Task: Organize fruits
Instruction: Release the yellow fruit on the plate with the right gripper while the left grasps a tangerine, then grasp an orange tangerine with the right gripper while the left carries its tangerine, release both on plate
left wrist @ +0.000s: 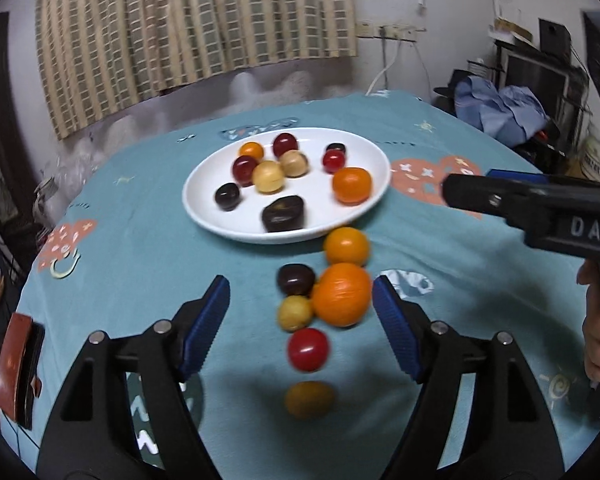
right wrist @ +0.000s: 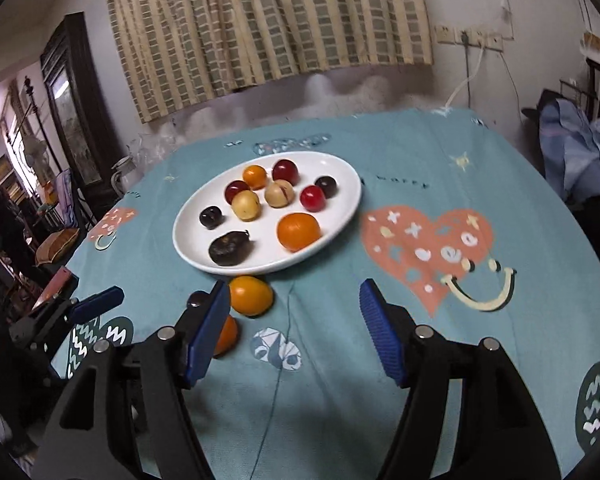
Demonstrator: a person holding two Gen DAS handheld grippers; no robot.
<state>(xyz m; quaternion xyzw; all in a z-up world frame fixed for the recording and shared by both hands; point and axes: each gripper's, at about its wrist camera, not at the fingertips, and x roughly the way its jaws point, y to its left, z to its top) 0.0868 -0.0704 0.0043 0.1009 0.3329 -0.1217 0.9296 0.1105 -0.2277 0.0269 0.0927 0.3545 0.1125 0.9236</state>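
A white plate [left wrist: 204,204] on the teal tablecloth holds several small fruits: red, dark, yellow and orange ones. It also shows in the right wrist view [right wrist: 340,208]. In front of the plate a line of loose fruits lies on the cloth: a small orange [left wrist: 346,246], a dark plum [left wrist: 295,279], a large orange [left wrist: 342,295], a yellow fruit [left wrist: 295,313], a red fruit [left wrist: 308,349] and an orange-brown fruit [left wrist: 309,399]. My left gripper [left wrist: 300,320] is open above this line. My right gripper [right wrist: 290,334] is open and empty, to the right of an orange [right wrist: 250,295].
The right gripper [left wrist: 540,212] reaches in from the right in the left wrist view. A brown case [left wrist: 16,368] lies at the table's left edge. A striped curtain hangs behind. Blue clothes [left wrist: 500,112] and clutter stand at the far right.
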